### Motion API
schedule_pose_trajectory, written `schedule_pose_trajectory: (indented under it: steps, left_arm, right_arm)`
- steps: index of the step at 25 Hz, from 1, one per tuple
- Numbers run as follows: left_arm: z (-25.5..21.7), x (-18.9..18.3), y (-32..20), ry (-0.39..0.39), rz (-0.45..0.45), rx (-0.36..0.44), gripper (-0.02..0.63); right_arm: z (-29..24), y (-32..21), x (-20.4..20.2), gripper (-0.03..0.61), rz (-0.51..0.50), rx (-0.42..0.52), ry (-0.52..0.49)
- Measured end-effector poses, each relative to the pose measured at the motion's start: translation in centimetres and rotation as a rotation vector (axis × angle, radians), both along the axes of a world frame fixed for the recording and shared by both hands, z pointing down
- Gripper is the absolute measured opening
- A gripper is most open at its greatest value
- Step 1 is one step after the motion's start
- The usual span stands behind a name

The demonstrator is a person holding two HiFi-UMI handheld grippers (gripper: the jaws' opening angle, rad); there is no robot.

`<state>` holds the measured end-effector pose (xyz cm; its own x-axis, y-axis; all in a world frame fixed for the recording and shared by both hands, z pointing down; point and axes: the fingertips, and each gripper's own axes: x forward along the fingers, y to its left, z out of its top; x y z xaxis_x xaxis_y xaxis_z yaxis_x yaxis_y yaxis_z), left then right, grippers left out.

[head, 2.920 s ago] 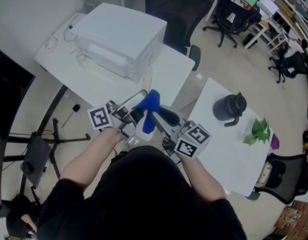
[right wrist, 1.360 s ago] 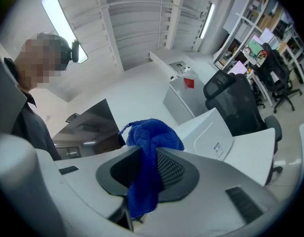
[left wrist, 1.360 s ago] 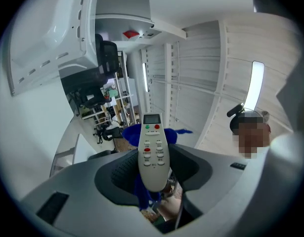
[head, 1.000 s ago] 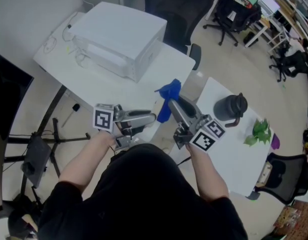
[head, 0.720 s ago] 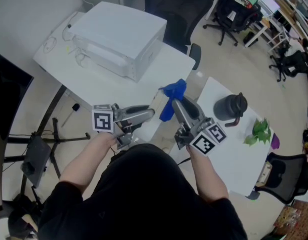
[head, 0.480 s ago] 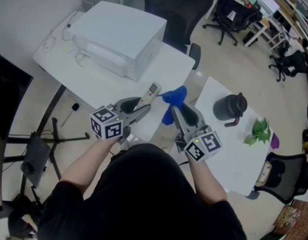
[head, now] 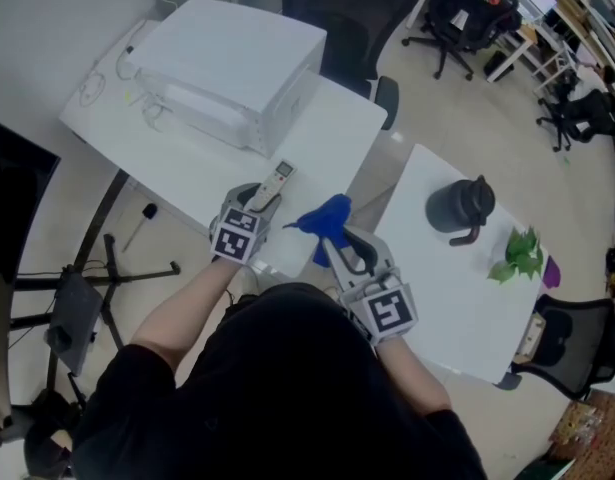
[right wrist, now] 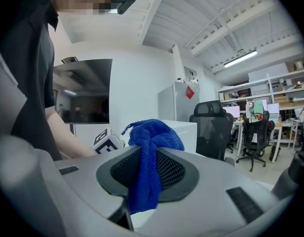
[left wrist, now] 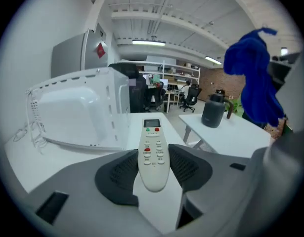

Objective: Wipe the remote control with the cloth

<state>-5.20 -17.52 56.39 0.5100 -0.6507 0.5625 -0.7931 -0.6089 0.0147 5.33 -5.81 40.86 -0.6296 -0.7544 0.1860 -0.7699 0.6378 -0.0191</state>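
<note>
Left gripper view: remote control [left wrist: 152, 149] clamped in left gripper [left wrist: 153, 171]

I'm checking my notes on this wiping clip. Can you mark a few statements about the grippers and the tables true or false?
1. The left gripper grips the remote between its jaws. True.
2. The cloth is red. False: it is blue.
3. The right gripper is empty. False: it is shut on the cloth.
4. A dark jug stands on the right-hand table. True.
5. The cloth touches the remote. False: they are apart.
</note>
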Motion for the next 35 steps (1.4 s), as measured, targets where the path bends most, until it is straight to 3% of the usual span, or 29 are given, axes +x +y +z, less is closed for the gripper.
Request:
schedule_pose_trajectory:
  steps: [7,10,17,20,24,26,35]
  left_arm:
    - [9.4,-6.1,1.3,-0.189,-0.100,-0.148,0.196]
    - [11.4,-6.8,2.0,-0.212,-0.113,-0.200,0.196]
    - [13.2,-7.4,2.3,-0.244,-0.140,-0.241,0.199]
    - [13.2,-7.4,2.2,-0.241,-0.147,-0.244,0.206]
    - [13.0,-7.6,2.4,-0.213,-0.155,-0.251,0.292]
    - [12.6,-7.8,2.8,-0.192,-0.162,-0.246,0.295]
    - [7.4,-9.9,5.4,-0.111,-0.208,-0.124,0.295]
  right_arm:
    - [0.5,-0.5,0.3,0.101,0.022,-0.021,0.024]
    - [0.6,-0.6,0.2,0.101,0.021,-0.029,0.028]
    - [0.6,-0.8,-0.2,0.101,0.014,-0.035,0.043]
    - [0.7,-0.8,-0.3,0.101,0.015,-0.042,0.051]
    - [1.1,-1.1,-0.3,0.101,0.012,-0.044,0.064]
    - [1.9,-1.5,-0.3,0.103,0.014,-0.063,0.088]
    - [13.1,-4.5,-3.2,0.103,-0.018,-0.308,0.313]
